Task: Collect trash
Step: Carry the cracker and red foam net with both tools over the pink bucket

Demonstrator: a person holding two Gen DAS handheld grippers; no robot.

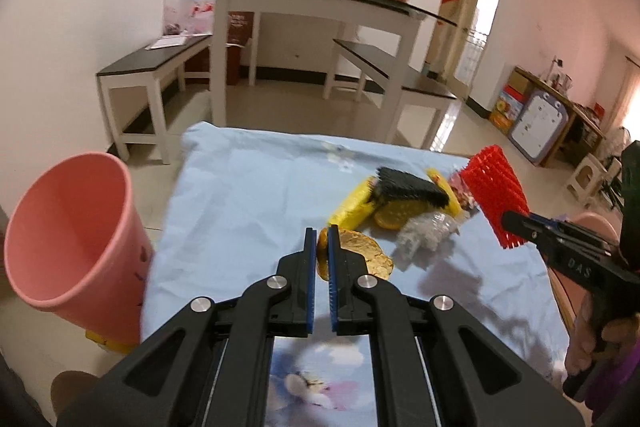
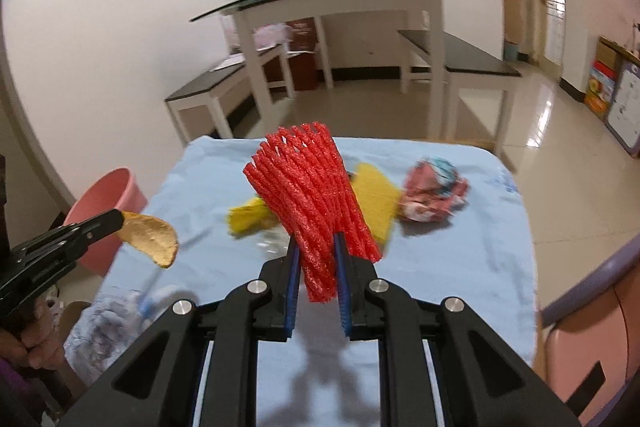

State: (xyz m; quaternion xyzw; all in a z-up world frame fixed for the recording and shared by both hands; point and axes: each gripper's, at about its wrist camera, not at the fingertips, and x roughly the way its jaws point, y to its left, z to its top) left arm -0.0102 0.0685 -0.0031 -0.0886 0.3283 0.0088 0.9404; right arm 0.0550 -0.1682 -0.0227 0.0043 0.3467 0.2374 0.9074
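The cloth (image 1: pixel 248 195) is pale blue with a white-and-pink flower print. The foam net (image 2: pixel 316 211) is bright red, the peel (image 2: pixel 154 237) tan-orange, and the bin (image 1: pixel 68 239) salmon pink. There's a yellow wrapper (image 1: pixel 352 207), a black net (image 1: pixel 408 187) and a crumpled wad (image 2: pixel 434 193) in red, white and blue.

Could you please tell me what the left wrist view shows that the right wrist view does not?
Only the left wrist view shows the black brush, the orange slice beneath it, and the full opening of the pink bin. Only the right wrist view shows the crumpled wrapper plainly. Both show the blue cloth, the left gripper shut on the orange peel, and the right gripper shut on the red foam net.
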